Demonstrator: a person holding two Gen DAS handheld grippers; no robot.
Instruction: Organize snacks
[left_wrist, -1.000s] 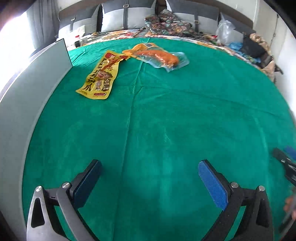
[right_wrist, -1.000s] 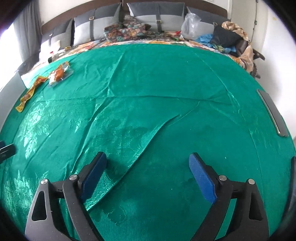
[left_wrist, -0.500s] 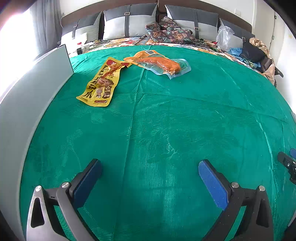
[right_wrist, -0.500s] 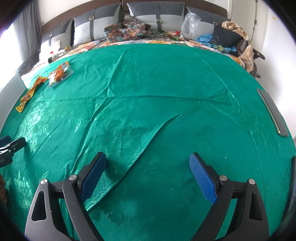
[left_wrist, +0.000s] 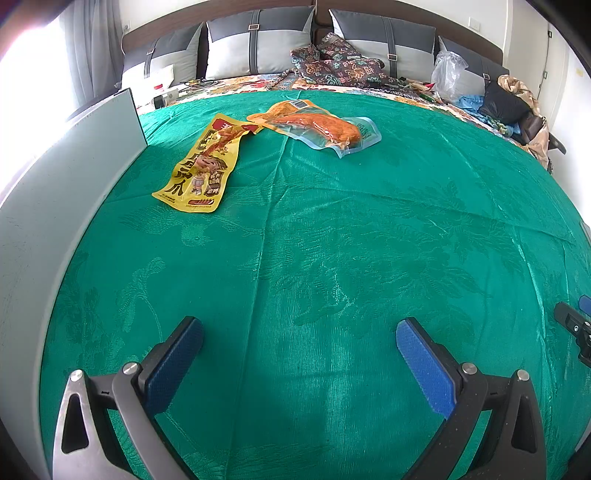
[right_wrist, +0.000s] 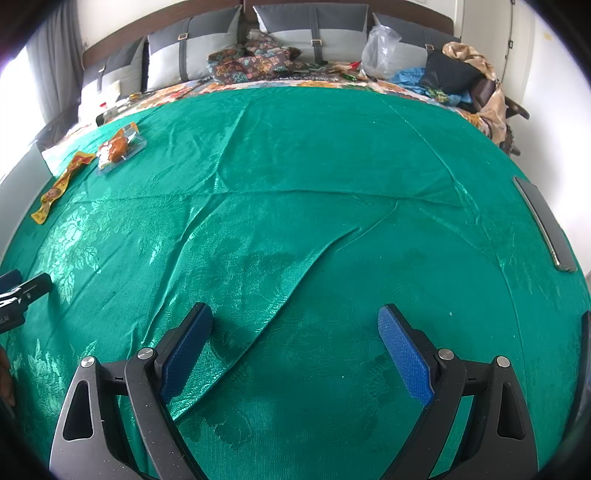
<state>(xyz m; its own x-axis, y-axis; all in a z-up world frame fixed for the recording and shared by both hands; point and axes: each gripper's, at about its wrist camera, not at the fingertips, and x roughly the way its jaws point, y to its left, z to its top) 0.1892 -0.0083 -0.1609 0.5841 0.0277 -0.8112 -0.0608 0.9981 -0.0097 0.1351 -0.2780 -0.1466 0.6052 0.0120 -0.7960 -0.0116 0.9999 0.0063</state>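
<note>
The left tongs (left_wrist: 299, 343) stand wide apart with nothing between their blue pads (left_wrist: 424, 373), hovering over the green cloth (left_wrist: 332, 258) that covers the desk. Straight ahead of them and a little to their left lies a yellow snack packet (left_wrist: 201, 173), flat on the cloth, its long side running away from the tongs. Beyond it and just to the right lies a clear packet with an orange snack (left_wrist: 325, 127) inside; the near corner of this one touches or overlaps the far red end of the yellow packet. To the left of the left tongs a pale grey panel (left_wrist: 55, 206) stands upright along the edge of the cloth, close beside the yellow packet. The right tongs (right_wrist: 295, 334) are likewise spread wide and empty, above a long diagonal crease in the cloth (right_wrist: 295, 273). Both packets are well away from them, far ahead on their left: the yellow packet (right_wrist: 59, 186) nearer, the clear one (right_wrist: 118, 149) just past it. A dark flat bar (right_wrist: 546, 225) lies at the cloth's right edge, ahead of the right tongs. Past the cloth, grey pillows (right_wrist: 314, 26) lean against a headboard, with patterned fabric (right_wrist: 255, 61) and a clear plastic bag (right_wrist: 380, 51) in front of them.
</note>
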